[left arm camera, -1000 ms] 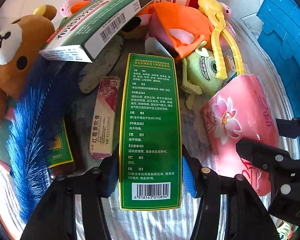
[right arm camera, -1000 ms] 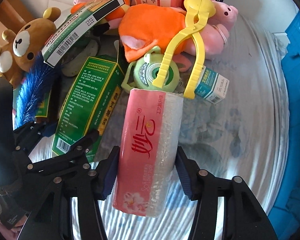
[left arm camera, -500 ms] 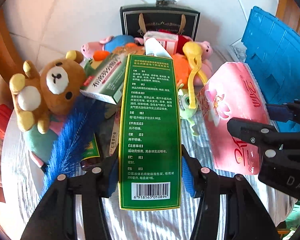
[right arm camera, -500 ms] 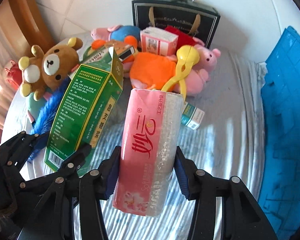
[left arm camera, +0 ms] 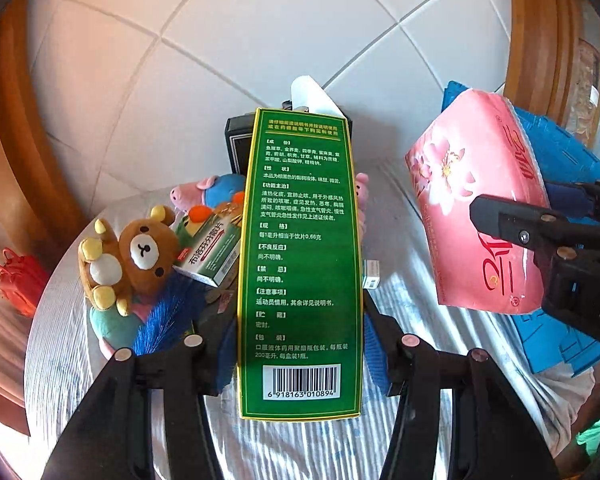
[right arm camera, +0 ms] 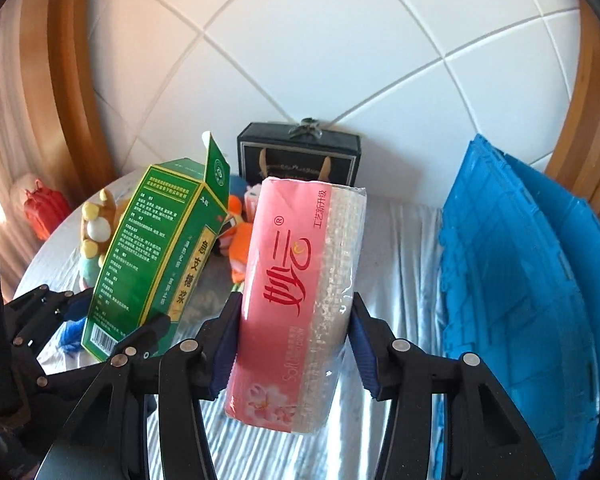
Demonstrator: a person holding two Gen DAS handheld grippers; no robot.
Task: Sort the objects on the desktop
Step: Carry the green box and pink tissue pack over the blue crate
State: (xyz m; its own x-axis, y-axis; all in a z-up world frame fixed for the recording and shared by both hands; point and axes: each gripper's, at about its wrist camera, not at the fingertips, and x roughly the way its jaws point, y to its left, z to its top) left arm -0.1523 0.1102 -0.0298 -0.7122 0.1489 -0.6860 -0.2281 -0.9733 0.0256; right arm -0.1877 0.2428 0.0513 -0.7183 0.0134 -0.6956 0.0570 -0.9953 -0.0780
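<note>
Green cardboard filled the left gripper (left arm camera: 300, 364): its jaws were clenched on the tall medicine box (left arm camera: 300, 264), held upright above the counter (left arm camera: 60, 352), flap open at the top. Beyond the left jaw lay a brown teddy bear (left arm camera: 140, 252) and a blue feather duster (left arm camera: 164, 320). The right gripper (right arm camera: 292, 356) clasped a pink tissue pack (right arm camera: 296, 292), with blue folded crates (right arm camera: 512, 280) right of its jaws.

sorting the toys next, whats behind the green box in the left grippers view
Behind the green box, edges show: a black gift box, a blue-and-pink pig plush and a second pink plush. Whatever lies directly behind the box is covered.
</note>
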